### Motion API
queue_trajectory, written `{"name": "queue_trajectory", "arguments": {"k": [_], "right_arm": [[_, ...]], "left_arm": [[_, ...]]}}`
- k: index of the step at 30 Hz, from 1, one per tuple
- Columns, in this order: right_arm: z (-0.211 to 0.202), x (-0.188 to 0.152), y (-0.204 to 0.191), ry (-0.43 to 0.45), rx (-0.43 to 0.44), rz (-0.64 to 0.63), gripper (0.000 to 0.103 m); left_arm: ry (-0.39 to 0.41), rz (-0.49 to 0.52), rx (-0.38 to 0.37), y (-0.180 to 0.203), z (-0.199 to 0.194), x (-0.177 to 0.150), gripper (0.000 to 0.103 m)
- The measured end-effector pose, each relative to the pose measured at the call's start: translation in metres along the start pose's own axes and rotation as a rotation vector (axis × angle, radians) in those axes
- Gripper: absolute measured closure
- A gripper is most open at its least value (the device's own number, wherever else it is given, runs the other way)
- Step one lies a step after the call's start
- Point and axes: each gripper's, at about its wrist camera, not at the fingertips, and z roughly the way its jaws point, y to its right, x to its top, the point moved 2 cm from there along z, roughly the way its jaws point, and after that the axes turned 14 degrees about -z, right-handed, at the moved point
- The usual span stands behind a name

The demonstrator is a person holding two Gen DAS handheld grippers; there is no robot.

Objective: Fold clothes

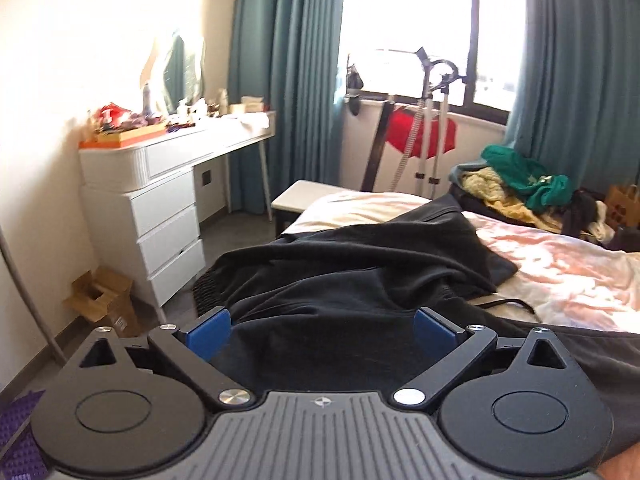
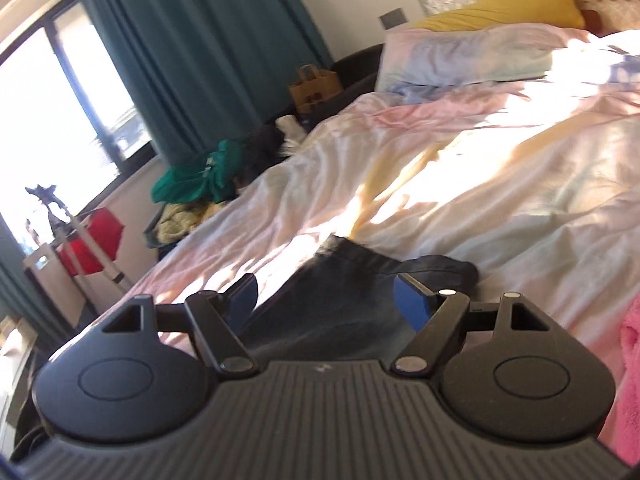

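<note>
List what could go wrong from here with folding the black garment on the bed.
1. Both the left gripper and right gripper are open over the black garment, which lies bunched; closing now may pinch several layers.
2. Part of the garment hangs off the bed's edge and could slide to the floor.
3. A black cable lies beside the garment and might get snagged.

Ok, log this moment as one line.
left tongs: open over black garment | right tongs: open at black garment edge | bed: garment unfolded
</note>
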Motion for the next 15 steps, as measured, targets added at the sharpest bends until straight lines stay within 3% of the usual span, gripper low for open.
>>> {"name": "queue_trajectory", "arguments": {"k": [2, 6, 15], "right_arm": [[-0.009, 0.001, -0.028, 0.000, 0.069, -0.101, 0.025], [-0.027, -0.007, -0.083, 0.012, 0.189, -0.298, 0.026], [-0.055, -0.045, -0.162, 0.026, 0.423, -0.397, 0.026]], "left_arm": [[0.016, 0.046, -0.056, 0.037, 0.001, -0.011, 0.002], [0.021, 0.074, -0.107, 0.069, 0.015, -0.031, 0.001], [0.032, 0.133, -0.218, 0.138, 0.046, -0.077, 0.000]]}}
